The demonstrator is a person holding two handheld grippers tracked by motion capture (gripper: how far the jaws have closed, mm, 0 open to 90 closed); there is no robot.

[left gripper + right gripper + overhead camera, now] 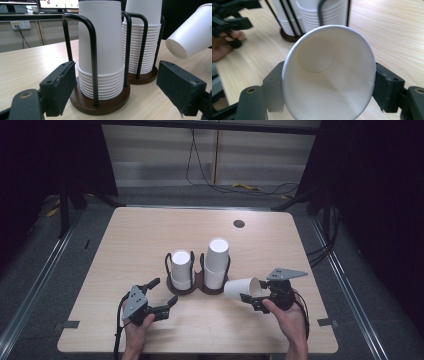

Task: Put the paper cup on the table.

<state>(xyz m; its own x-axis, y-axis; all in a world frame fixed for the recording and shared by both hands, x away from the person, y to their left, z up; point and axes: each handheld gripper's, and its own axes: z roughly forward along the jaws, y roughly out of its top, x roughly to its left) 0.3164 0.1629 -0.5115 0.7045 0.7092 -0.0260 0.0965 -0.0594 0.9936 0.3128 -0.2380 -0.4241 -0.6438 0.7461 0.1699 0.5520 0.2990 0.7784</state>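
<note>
a single white paper cup [243,288] lies on its side at lower right of centre, off the counter [140,230], pinched at its rim by the right tool [252,301]. just left of it stands a dark two-ring cup holder [196,287] with two stacks of cups [217,262]. the left tool [164,292], lower left, is spread wide and holds nothing.

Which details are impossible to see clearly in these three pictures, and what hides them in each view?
- Right gripper view: the held cup covers the pads of the right gripper, so their contact is hidden.
- Left gripper view: the cup's mouth end is cut off by the right edge.
- High view: the number of cups in the left stack and right stack is too small to count.
- High view: the wooden holder base is mostly hidden behind the stacks.
</note>
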